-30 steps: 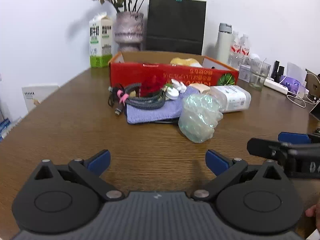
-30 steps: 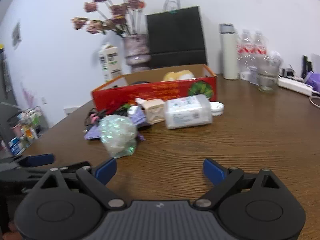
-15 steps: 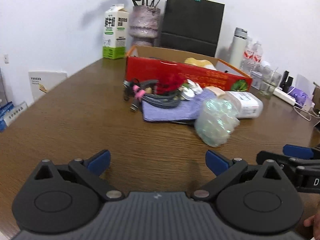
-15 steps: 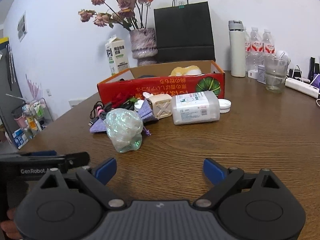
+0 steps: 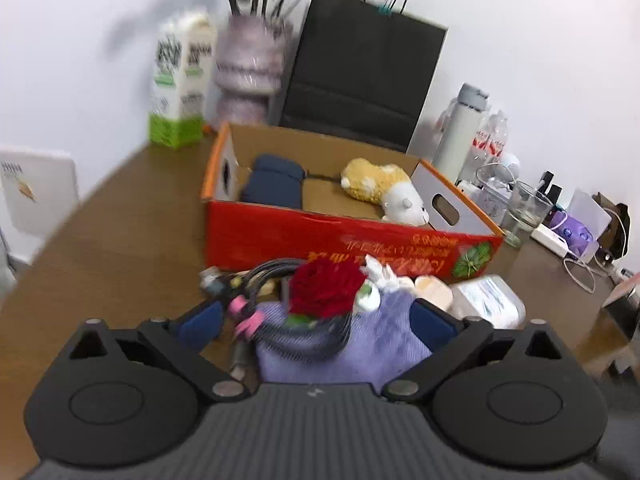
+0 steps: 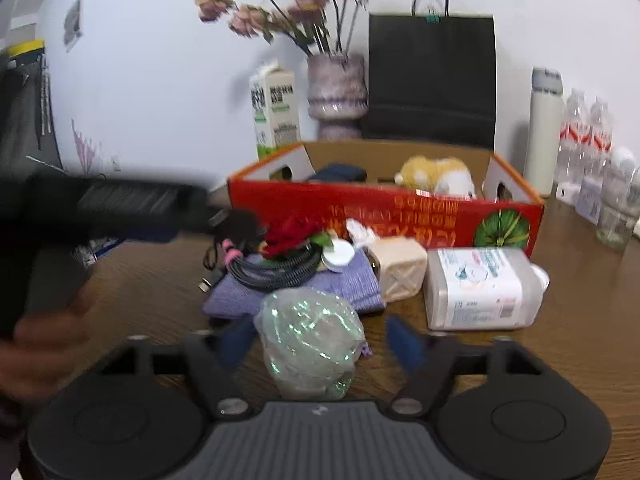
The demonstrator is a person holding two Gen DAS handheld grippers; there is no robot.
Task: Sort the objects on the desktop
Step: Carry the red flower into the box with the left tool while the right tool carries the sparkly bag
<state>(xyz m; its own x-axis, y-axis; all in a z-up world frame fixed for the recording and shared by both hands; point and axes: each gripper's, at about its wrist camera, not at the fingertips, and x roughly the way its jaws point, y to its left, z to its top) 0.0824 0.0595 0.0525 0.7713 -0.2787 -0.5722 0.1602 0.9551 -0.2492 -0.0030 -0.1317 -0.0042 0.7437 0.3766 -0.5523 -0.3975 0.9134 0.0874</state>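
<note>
One plastic jar (image 6: 482,289) lies sideways, lid end pointing right.

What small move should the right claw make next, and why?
Probably finish closing on the crumpled plastic wrap. The right claw has just been closing, the wrap sits between its blue fingers, and a gap seems to remain on each side, though the frame is blurred.

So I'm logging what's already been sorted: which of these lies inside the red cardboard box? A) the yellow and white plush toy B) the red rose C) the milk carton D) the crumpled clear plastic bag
A: the plush toy lies inside the red cardboard box, next to a dark blue item, while the other three are outside it.
</note>
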